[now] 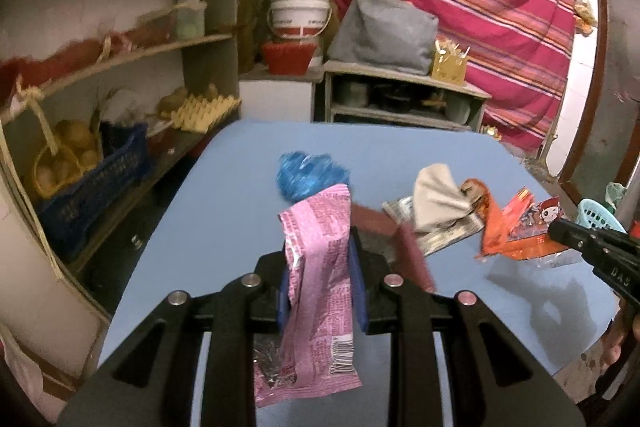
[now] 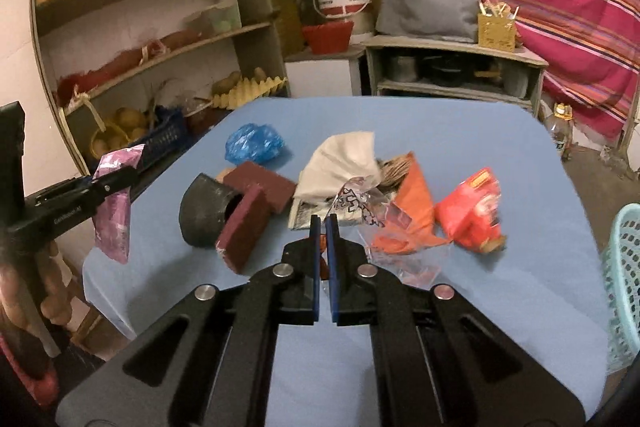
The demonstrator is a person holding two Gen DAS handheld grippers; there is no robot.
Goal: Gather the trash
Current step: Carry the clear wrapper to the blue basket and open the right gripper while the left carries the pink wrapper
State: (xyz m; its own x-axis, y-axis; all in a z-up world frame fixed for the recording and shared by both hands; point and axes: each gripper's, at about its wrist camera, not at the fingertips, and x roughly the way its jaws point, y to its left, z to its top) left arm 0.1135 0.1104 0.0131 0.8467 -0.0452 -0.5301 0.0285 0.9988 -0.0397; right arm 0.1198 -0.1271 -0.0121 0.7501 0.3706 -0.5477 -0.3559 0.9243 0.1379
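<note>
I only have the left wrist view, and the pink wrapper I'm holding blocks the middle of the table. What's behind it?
Observer: A black curved pipe piece, lying beside two dark red blocks.
Operator: Is the right gripper holding anything?
Observer: Its jaws are almost together at a clear wrapper; I cannot tell whether they pinch it.
Operator: And the basket?
Observer: It is turquoise and sits at the right edge of the table, nearer you than the red packet.
</note>
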